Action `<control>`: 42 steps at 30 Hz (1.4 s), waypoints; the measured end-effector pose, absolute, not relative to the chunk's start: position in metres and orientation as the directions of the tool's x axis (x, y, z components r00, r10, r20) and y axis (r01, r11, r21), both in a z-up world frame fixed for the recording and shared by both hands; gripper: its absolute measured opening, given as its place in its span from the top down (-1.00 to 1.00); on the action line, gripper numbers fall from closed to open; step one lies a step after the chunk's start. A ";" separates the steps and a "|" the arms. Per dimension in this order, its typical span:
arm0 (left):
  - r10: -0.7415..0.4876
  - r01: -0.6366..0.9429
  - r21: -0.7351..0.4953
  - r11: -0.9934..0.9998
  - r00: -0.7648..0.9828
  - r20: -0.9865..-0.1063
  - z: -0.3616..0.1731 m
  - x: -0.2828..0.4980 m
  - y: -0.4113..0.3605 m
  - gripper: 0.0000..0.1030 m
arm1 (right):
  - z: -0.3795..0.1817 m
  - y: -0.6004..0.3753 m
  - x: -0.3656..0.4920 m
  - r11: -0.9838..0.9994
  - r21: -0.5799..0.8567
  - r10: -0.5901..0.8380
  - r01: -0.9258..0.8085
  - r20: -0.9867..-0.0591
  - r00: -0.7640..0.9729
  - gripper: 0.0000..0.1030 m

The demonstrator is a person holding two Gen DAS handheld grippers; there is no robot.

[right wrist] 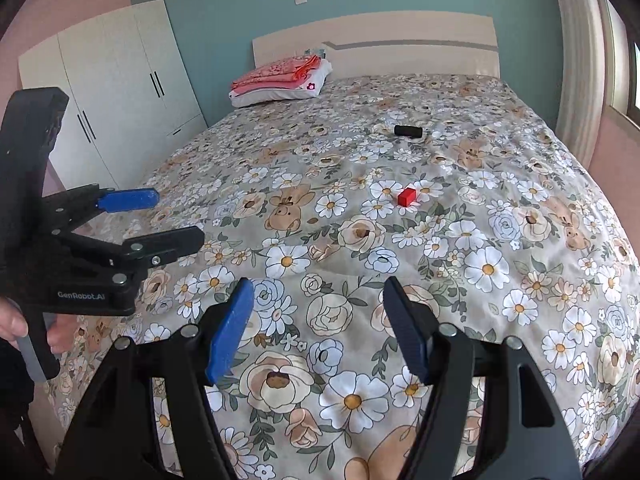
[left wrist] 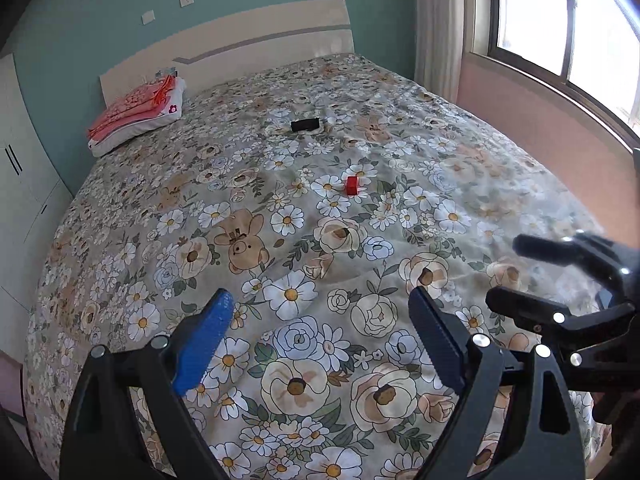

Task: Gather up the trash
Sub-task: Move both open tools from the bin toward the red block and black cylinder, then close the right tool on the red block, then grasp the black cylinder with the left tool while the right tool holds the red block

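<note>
Both hand-held grippers hang over the foot of the bed [right wrist: 520,160], angled down at the flowered quilt, nothing between the pads yet. Left hand-held gripper [left wrist: 320,344] has its blue pads spread wide, empty; right hand-held gripper [right wrist: 318,328] about the same, maybe a bit narrower, also empty. Trash candidates sit further up the bed: a small red block [right wrist: 407,196] near mid-quilt, w/ a black cylinder-like piece [right wrist: 408,131] beyond it toward the headboard [right wrist: 400,40], the two well apart. Red block is the nearer one, so likely first pick. To do it well: reach fwd over the quilt, keep the jaws spread as they are, straddle the block across its narrow faces, come down until the pads are just clear of the fabric, then close, so no quilt gets pinched. Soft bedding will give under pressure, so go light. Folded pink-red bedding [right wrist: 280,76] on a pillow by the headboard isn't trash, leave it. Hard to tell: what the black piece really is, too small; its shape reads flatter from the left cam. No bin or bag visible in either view, so drop-off spot is unknown. A hand [right wrist: 16,320] shows at the edge of the right view only, rest of the person is cut off.
</note>
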State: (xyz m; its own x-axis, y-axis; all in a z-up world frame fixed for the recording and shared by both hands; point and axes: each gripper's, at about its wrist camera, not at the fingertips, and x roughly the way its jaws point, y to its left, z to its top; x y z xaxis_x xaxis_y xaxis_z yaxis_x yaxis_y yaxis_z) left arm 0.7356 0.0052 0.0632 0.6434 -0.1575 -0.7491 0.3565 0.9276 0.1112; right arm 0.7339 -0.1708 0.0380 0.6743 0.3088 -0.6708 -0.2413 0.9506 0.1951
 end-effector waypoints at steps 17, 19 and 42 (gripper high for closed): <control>-0.191 0.301 0.026 0.953 0.665 -0.722 0.031 0.914 0.011 -0.76 | -0.109 -0.188 1.014 0.985 0.168 0.095 0.046 -0.741 0.665 -0.30; -0.180 0.305 0.046 0.951 0.669 -0.722 0.025 0.926 0.009 -0.76 | -0.126 -0.190 1.033 0.983 0.167 0.082 0.071 -0.758 0.648 -0.30; -0.093 0.262 0.117 0.958 0.670 -0.737 -0.013 1.060 -0.027 -0.76 | -0.117 -0.201 1.138 0.972 0.223 0.102 0.078 -0.694 0.713 0.60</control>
